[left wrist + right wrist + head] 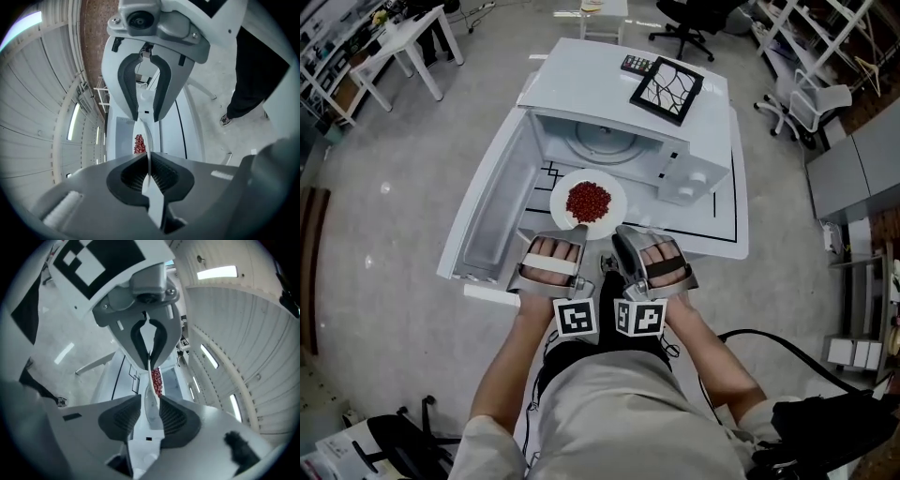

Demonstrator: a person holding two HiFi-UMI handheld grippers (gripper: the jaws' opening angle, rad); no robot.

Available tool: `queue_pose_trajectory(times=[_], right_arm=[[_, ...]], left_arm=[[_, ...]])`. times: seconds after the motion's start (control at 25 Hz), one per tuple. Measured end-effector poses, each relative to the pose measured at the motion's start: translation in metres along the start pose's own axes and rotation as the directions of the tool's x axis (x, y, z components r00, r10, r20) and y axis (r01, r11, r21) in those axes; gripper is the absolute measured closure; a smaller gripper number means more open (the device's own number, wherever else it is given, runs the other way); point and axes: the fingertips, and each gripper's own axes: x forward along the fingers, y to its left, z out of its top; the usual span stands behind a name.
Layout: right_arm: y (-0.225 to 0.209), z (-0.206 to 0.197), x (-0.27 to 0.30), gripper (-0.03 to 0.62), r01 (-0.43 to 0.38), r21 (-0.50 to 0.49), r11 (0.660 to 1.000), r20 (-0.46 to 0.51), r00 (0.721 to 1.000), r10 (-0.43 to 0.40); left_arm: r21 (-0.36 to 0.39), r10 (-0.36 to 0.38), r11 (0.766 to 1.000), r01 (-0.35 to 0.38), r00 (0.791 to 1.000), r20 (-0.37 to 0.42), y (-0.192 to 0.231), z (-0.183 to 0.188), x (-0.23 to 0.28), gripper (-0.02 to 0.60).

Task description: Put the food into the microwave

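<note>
A white plate [614, 212] heaped with red food [588, 201] hangs level in front of the open white microwave [694, 169], whose door [492, 202] swings out to the left. The left gripper [558, 234] is shut on the plate's near rim; in the left gripper view the rim [146, 140] runs edge-on between the pressed pads of the left gripper [149, 176], food [139, 144] beyond. The right gripper [623, 236] sits at the rim beside it. In the right gripper view the plate [150, 404] stands between the parted jaws of the right gripper [151, 416], with a gap at one pad.
The microwave cavity holds a glass turntable [605, 142]. On the microwave's top lie a black-framed patterned tile [667, 90] and a small keypad [636, 65]. The microwave stands on a white table with black lines [727, 220]. Office chairs [802, 103] stand at the right, a white desk [403, 42] far left.
</note>
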Motion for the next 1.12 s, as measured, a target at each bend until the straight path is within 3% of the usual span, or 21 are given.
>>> queue_pose_trajectory(times=[0.2, 0.28, 0.44, 0.6, 0.8, 0.96, 1.04, 1.12], right_arm=[[-0.007, -0.005, 0.037, 0.48, 0.019, -0.093, 0.995, 0.001, 1.0, -0.019], [-0.01, -0.009, 0.046, 0.548, 0.03, -0.112, 0.993, 0.003, 1.0, -0.03], [-0.011, -0.019, 0.062, 0.566, 0.018, -0.165, 0.986, -0.012, 1.0, -0.02], [-0.013, -0.024, 0.073, 0.568, 0.005, -0.17, 0.986, -0.026, 1.0, -0.009], [-0.018, -0.032, 0.086, 0.568, 0.0, -0.168, 0.986, -0.063, 0.998, -0.011], [-0.017, -0.036, 0.098, 0.568, -0.002, -0.172, 0.985, -0.083, 0.997, -0.012], [-0.015, -0.04, 0.105, 0.568, -0.011, -0.16, 0.987, -0.1, 0.995, -0.005], [-0.015, -0.045, 0.111, 0.568, -0.008, -0.142, 0.99, -0.116, 0.993, -0.009]], left_arm=[[0.024, -0.012, 1.0, 0.012, 1.0, 0.029, 0.006, 0.002, 0.026, 0.561], [0.036, -0.017, 0.999, 0.016, 0.999, 0.037, 0.009, 0.004, 0.035, 0.561], [0.027, -0.012, 1.0, 0.011, 0.999, 0.04, 0.014, 0.003, 0.051, 0.559], [-0.063, 0.01, 0.998, -0.007, 0.999, 0.038, 0.016, 0.0, 0.062, 0.538], [-0.217, 0.014, 0.976, -0.014, 1.0, -0.005, 0.018, -0.016, 0.065, 0.54], [-0.358, 0.016, 0.933, -0.031, 0.999, -0.044, 0.018, -0.035, 0.064, 0.573], [-0.448, 0.007, 0.893, -0.034, 0.998, -0.061, 0.014, -0.046, 0.063, 0.574], [-0.551, -0.014, 0.835, -0.022, 0.998, -0.061, 0.008, -0.055, 0.064, 0.574]])
